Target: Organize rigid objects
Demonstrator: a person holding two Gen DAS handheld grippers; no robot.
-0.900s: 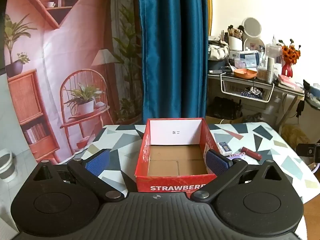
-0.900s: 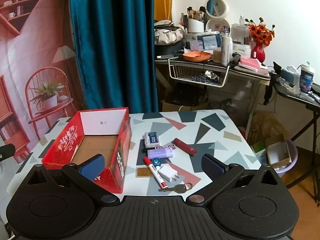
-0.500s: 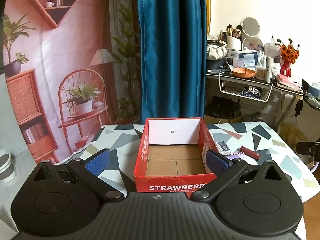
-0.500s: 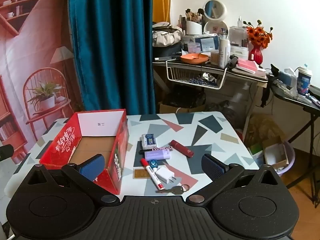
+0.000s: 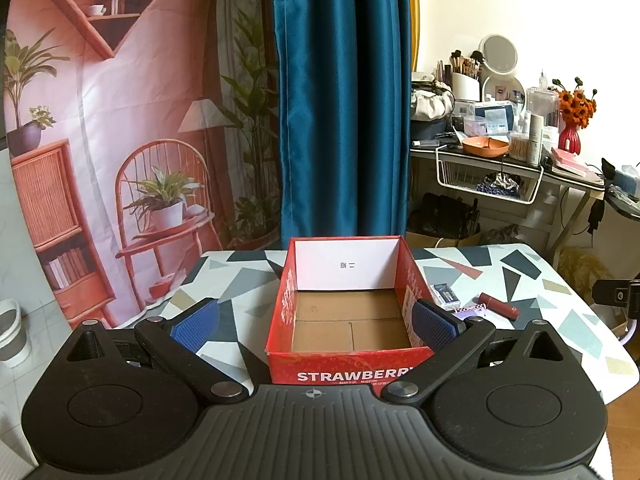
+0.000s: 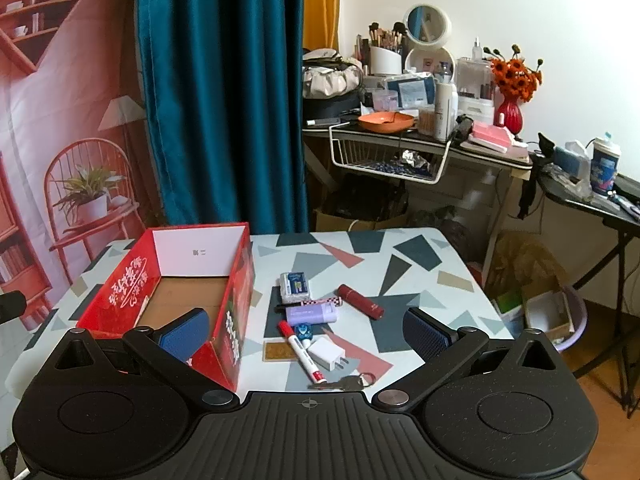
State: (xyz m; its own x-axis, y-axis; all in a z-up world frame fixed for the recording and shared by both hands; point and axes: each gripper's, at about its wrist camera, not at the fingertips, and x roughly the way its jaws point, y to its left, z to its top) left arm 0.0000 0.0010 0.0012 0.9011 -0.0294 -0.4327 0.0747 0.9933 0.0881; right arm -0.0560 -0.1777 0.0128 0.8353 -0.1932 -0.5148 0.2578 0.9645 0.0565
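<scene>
The right gripper [image 6: 308,330], jaws spread and empty, has the marker [image 6: 301,348] just ahead, long axis pointing away

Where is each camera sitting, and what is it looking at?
Left wrist view: sits on the left gripper, looking slightly down into the empty red box; only its own open blue-padded fingers show.
Right wrist view: sits on the right gripper, looking slightly down at the small things beside the box, such as the white charger and key; only its own open fingers show.
Both views share the red box, the patterned table and the dark red tube.
</scene>
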